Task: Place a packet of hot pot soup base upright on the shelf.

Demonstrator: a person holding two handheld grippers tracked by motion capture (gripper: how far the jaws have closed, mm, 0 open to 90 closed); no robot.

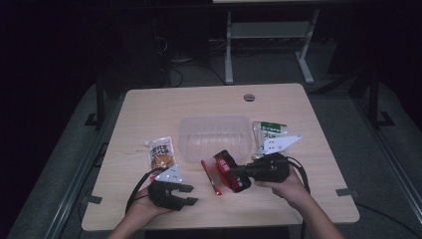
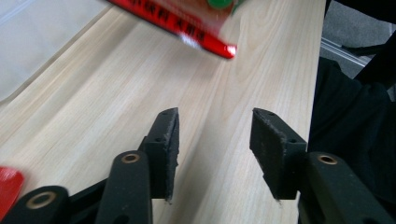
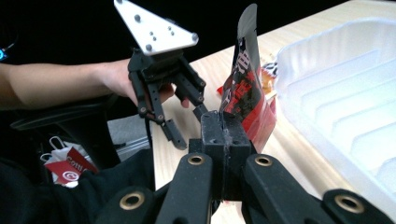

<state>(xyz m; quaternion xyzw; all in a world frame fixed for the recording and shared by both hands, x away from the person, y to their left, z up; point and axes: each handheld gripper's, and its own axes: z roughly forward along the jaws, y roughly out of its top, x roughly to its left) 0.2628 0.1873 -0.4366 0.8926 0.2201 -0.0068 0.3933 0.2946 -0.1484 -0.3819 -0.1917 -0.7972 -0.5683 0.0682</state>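
Observation:
My right gripper point(image 1: 239, 172) is shut on a red and black snack packet point(image 1: 231, 171), held just in front of a clear plastic tray point(image 1: 215, 119). In the right gripper view the jaws point(image 3: 224, 126) pinch the packet's lower edge and the packet point(image 3: 245, 88) stands upright above them. My left gripper point(image 1: 186, 194) hovers near the table's front left, open, with nothing between its fingers; bare wood lies between the jaws point(image 2: 215, 135) in its own view. A narrow red packet point(image 1: 211, 177) lies between the two grippers, and its red edge point(image 2: 187, 23) crosses the top of the left gripper view.
A biscuit packet point(image 1: 162, 153) lies left of the tray, just beyond my left gripper. A green and white packet point(image 1: 268, 133) lies right of the tray. A round cable hole point(image 1: 249, 97) sits at the table's far edge. Table legs and cables stand behind.

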